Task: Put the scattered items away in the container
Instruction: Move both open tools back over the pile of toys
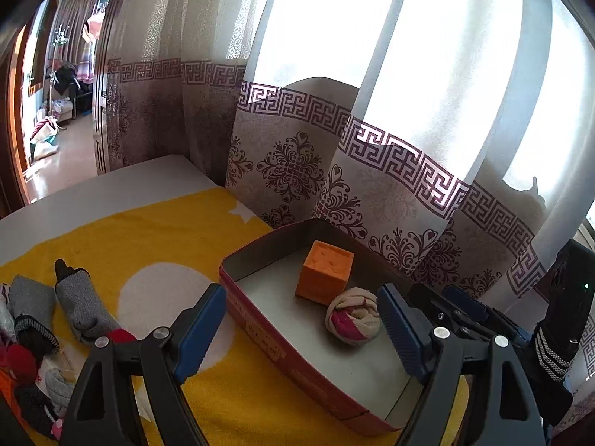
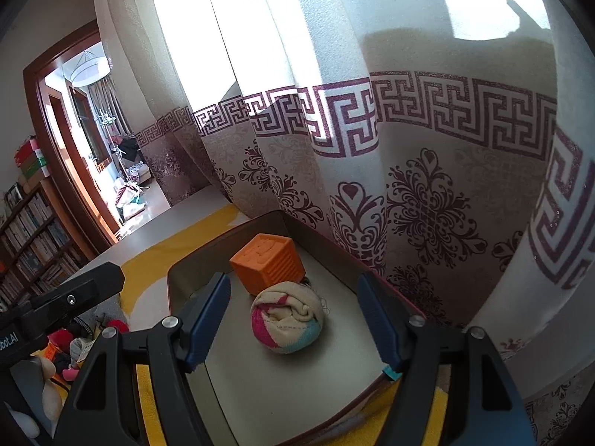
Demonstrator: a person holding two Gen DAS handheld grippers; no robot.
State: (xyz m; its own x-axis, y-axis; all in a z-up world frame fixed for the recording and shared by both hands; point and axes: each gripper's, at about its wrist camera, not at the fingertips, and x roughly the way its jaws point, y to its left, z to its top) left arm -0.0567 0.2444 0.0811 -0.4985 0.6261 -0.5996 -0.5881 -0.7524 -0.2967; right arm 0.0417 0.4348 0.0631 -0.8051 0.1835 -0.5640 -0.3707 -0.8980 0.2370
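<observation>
A red tin container [image 1: 260, 334] with a grey inside stands on the yellow blanket by the curtain. In it lie an orange cube [image 1: 323, 277] and a rolled sock ball [image 1: 353, 316] of cream and pink. My left gripper [image 1: 301, 334] hangs open over the tin's near side, holding nothing. In the right wrist view my right gripper [image 2: 293, 325] is open above the tin [image 2: 171, 290]. The sock ball [image 2: 286, 319] rests on the floor between its pads with a gap on each side, and the orange cube [image 2: 267, 264] sits just behind. The right gripper [image 1: 446, 297] also shows beside the tin.
Grey socks [image 1: 81, 304] and several small red, black and pink items [image 1: 22, 364] lie scattered on the blanket [image 1: 167, 230] left of the tin. A patterned curtain [image 1: 297, 171] hangs close behind it. A striped sleeve [image 1: 554, 353] is at the right. A doorway [image 2: 85, 141] opens far left.
</observation>
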